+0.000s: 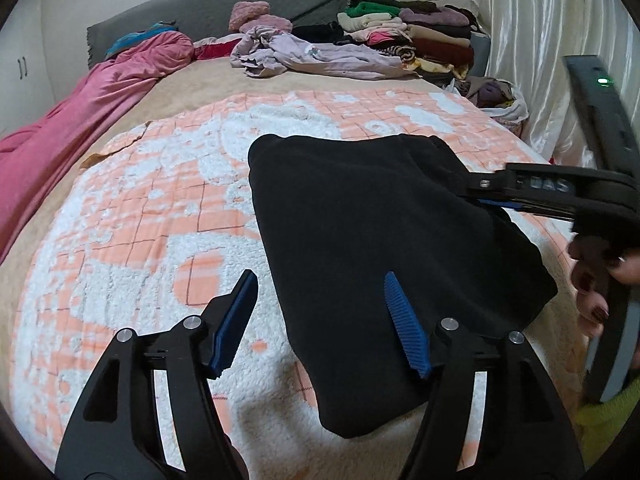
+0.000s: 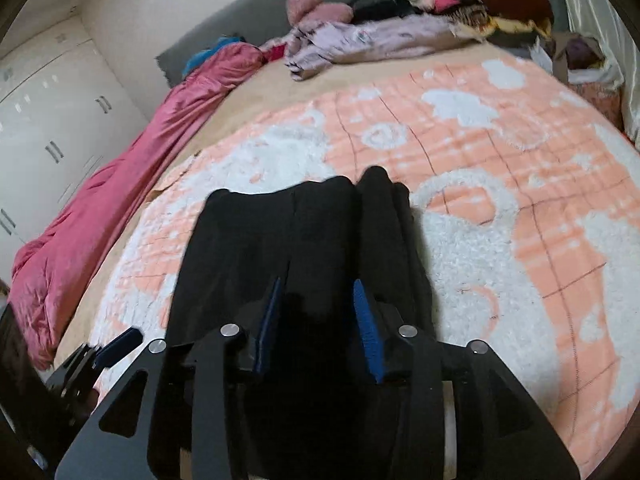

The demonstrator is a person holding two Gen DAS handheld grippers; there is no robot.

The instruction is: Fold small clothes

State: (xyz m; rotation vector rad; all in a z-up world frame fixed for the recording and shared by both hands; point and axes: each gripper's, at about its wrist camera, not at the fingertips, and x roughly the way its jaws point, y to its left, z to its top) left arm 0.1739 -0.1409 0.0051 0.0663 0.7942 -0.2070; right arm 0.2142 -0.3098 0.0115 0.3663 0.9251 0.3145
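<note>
The left gripper [image 1: 320, 320] hangs with fingers spread wide over the black garment [image 1: 372, 240] on the orange-and-white blanket [image 1: 140, 220]. Only the left wrist view shows the right gripper [image 1: 476, 194] side-on, fingers pinching the garment's right edge; its own view shows them parted around dark cloth.

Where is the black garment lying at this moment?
The black garment lies on the orange and white blanket in the middle of the bed. In the left wrist view it is right of centre, between the left gripper and the right gripper.

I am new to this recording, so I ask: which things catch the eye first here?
First, the black garment lying on the peach and white blanket, mid-bed. The left claw hangs open at its near edge; the right claw sits over it. Behind, a stack of folded clothes by the headboard.
</note>
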